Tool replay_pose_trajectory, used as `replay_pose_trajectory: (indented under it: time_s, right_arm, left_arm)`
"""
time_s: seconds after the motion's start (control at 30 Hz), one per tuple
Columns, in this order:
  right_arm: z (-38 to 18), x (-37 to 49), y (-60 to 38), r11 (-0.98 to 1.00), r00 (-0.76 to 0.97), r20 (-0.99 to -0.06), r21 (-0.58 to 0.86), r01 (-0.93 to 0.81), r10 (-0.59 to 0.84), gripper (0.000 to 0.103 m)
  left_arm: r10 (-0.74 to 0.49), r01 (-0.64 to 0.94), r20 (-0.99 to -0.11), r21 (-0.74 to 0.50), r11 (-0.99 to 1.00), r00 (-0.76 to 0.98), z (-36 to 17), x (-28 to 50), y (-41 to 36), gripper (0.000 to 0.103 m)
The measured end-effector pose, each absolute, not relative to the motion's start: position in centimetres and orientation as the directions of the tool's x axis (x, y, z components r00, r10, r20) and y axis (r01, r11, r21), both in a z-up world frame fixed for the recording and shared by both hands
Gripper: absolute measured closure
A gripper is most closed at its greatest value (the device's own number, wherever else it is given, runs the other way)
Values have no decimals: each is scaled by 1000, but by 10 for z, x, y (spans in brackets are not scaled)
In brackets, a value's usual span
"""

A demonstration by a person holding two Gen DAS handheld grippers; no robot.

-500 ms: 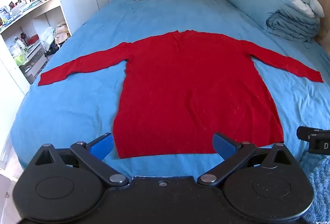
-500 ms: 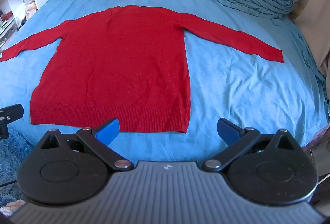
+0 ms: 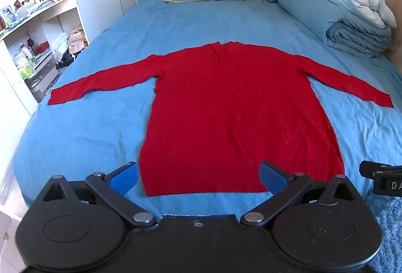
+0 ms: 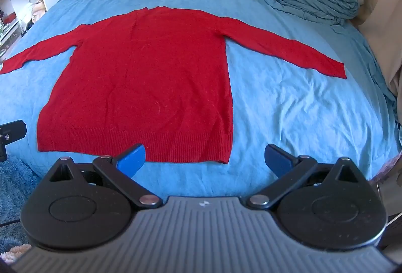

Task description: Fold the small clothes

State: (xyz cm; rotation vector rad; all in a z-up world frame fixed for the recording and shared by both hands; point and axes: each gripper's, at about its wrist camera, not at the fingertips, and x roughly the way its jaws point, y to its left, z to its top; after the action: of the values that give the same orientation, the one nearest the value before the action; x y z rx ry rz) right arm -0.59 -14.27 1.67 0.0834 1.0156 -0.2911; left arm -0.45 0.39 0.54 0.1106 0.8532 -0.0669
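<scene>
Nothing moved; red sweater [image 3: 233,109] lies hem-near.

Red sweater [image 3: 231,117] spread flat on blue bed [image 3: 88,137], sleeves stretched out to both sides, hem nearest. Left gripper [image 3: 198,178] low at the bed's foot, blue pads [image 3: 124,177] wide apart, holding nothing. Part of right gripper [image 3: 382,177] at right edge.
</scene>
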Motion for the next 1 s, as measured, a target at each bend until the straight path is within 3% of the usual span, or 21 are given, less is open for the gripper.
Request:
replay_pose_trajectory:
  time_s: [1.0]
  right_arm:
    - [18, -3, -142, 957, 491, -847, -67, 281, -204, 0]
  left_arm:
    - [-19, 110, -751, 72, 991, 660, 4, -5, 5, 0]
